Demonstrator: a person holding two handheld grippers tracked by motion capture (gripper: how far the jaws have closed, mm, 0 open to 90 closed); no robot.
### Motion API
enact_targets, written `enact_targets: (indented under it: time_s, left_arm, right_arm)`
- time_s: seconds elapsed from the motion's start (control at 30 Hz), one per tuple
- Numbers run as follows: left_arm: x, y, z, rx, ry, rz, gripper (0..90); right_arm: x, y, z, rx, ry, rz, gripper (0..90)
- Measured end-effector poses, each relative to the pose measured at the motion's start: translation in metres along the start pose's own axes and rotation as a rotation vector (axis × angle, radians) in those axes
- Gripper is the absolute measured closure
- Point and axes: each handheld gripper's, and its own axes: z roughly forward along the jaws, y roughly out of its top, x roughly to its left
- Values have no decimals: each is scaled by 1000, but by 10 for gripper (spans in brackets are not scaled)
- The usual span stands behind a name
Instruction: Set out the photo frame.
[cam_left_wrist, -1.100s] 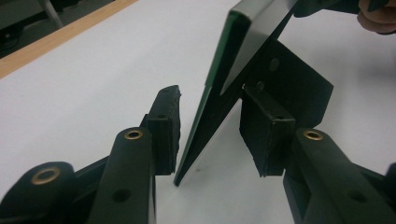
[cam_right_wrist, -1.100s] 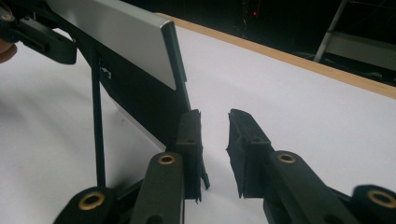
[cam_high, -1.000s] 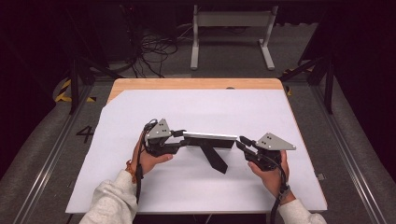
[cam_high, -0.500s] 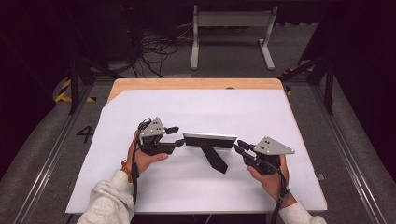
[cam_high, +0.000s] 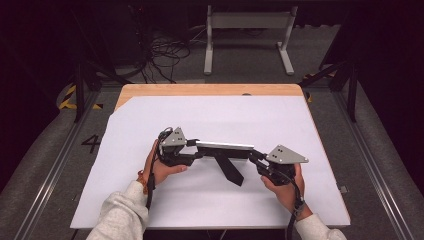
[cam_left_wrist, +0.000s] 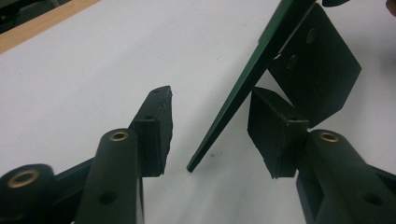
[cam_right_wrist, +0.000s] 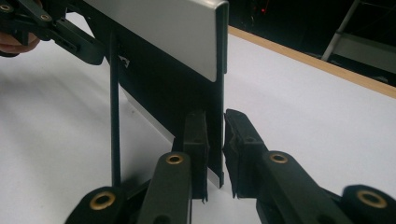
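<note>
A long metal bracket (cam_high: 225, 148) stands on the white counter (cam_high: 215, 120), stretched sideways between both hands. The right claw (cam_high: 256, 156) pinches its right end tight. The left claw (cam_high: 194, 149) is apart, with the left end between its jaws, not touching.

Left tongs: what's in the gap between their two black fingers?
In the left gripper view, the thin edge of the stand panel stands between the left tongs, with white table cover beneath.
</note>
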Motion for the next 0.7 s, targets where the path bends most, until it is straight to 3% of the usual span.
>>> enact_targets:
  time_s: [0.13, 0.23, 0.3, 0.5, 0.7]
  left_arm:
    - [-5, 1, 2, 9, -26, 10, 620]
    - [-9, 3, 2, 22, -4, 28, 649]
    - [-9, 2, 1, 19, -5, 16, 688]
    - [-10, 1, -1, 22, -4, 22, 720]
    - [-15, 1, -4, 34, 4, 45, 749]
  right_arm:
    - [0, 0, 1, 2, 2, 4, 805]
    - [-1, -1, 2, 4, 5, 4, 804]
    - [-3, -2, 4, 5, 5, 8, 805]
    - [-5, -1, 7, 5, 2, 17, 804]
    - [-12, 0, 14, 7, 20, 59, 802]
